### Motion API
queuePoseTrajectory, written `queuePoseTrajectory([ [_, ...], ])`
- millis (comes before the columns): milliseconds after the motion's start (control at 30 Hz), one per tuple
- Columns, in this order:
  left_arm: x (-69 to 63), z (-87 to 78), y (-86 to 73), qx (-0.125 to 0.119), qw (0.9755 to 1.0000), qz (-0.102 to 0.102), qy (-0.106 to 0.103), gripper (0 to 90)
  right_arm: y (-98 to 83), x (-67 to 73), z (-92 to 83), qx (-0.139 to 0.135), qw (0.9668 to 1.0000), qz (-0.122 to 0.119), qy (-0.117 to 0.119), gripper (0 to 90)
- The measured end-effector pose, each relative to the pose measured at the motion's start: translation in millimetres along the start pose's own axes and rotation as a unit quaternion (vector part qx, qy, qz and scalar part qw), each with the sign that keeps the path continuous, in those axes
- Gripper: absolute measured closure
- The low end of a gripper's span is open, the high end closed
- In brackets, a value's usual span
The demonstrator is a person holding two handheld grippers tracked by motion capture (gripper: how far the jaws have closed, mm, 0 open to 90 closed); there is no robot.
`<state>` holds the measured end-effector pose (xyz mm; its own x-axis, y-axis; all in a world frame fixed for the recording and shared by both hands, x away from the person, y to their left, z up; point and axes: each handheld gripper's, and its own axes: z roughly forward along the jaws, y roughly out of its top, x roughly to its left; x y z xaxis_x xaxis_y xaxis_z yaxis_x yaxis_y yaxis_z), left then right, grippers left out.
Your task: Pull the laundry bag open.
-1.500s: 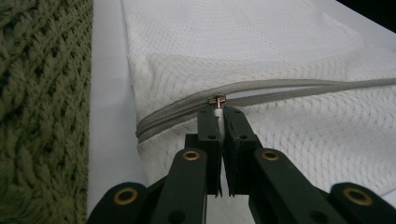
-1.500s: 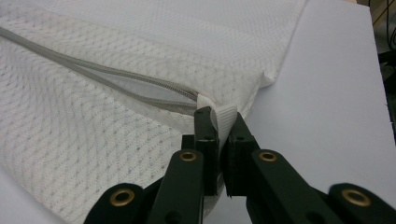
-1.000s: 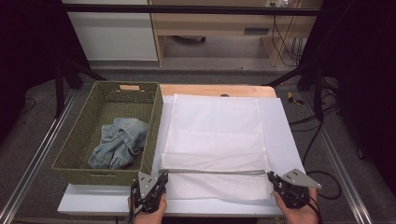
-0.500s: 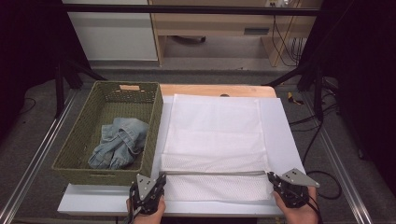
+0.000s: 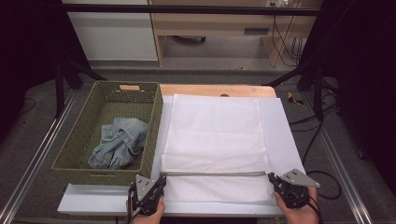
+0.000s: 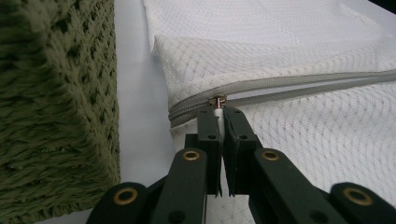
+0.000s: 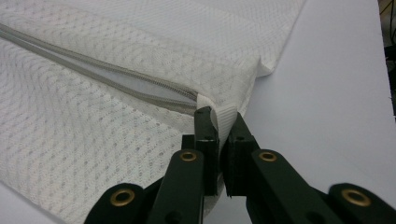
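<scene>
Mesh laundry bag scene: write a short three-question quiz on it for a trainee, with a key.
1. True or false: the left gripper is shut on the zipper pull of the mesh bag.
2. What does the right gripper pinch? A) the basket rim B) the white fabric tab at the zipper's end C) a cable
3. What lies inside the green woven basket?

Key:
1. True; the jaws are closed right under the metal slider.
2. B
3. A crumpled denim garment.
</scene>
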<state>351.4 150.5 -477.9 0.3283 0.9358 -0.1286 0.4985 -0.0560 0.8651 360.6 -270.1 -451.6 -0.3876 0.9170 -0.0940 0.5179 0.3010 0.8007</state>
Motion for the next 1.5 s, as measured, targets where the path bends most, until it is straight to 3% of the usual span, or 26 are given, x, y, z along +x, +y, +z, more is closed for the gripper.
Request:
queuePoseTrajectory([
  [267,2.3,-2.0,1.0,-0.003,1.0000,-0.009,0.000,86.3,-2.6,-5.7,-2.4,0.002,0.9999,0.008,-0.009,86.5],
  [367,0.1,-2.6,-0.6,-0.001,1.0000,0.001,0.000,86.4,-3.6,-5.8,0.6,0.015,0.9998,0.007,-0.014,86.5],
  [833,10.4,-9.1,-2.7,-0.010,0.9999,-0.013,0.006,86.3,-4.3,-6.4,-4.6,0.012,0.9997,0.013,-0.016,86.5],
  [1133,16.7,-9.0,-6.4,-0.006,0.9997,-0.023,-0.004,85.8,-5.2,-8.5,-3.4,0.017,0.9997,0.015,-0.012,86.6],
  [1300,14.7,-7.4,-7.7,-0.002,0.9999,-0.016,0.001,85.9,-6.1,-9.4,-4.4,0.018,0.9997,0.015,-0.011,86.5],
  [1500,4.5,-2.1,-8.8,0.004,0.9998,0.004,0.021,86.2,-7.0,-8.1,-0.8,0.031,0.9994,0.015,-0.010,86.2],
])
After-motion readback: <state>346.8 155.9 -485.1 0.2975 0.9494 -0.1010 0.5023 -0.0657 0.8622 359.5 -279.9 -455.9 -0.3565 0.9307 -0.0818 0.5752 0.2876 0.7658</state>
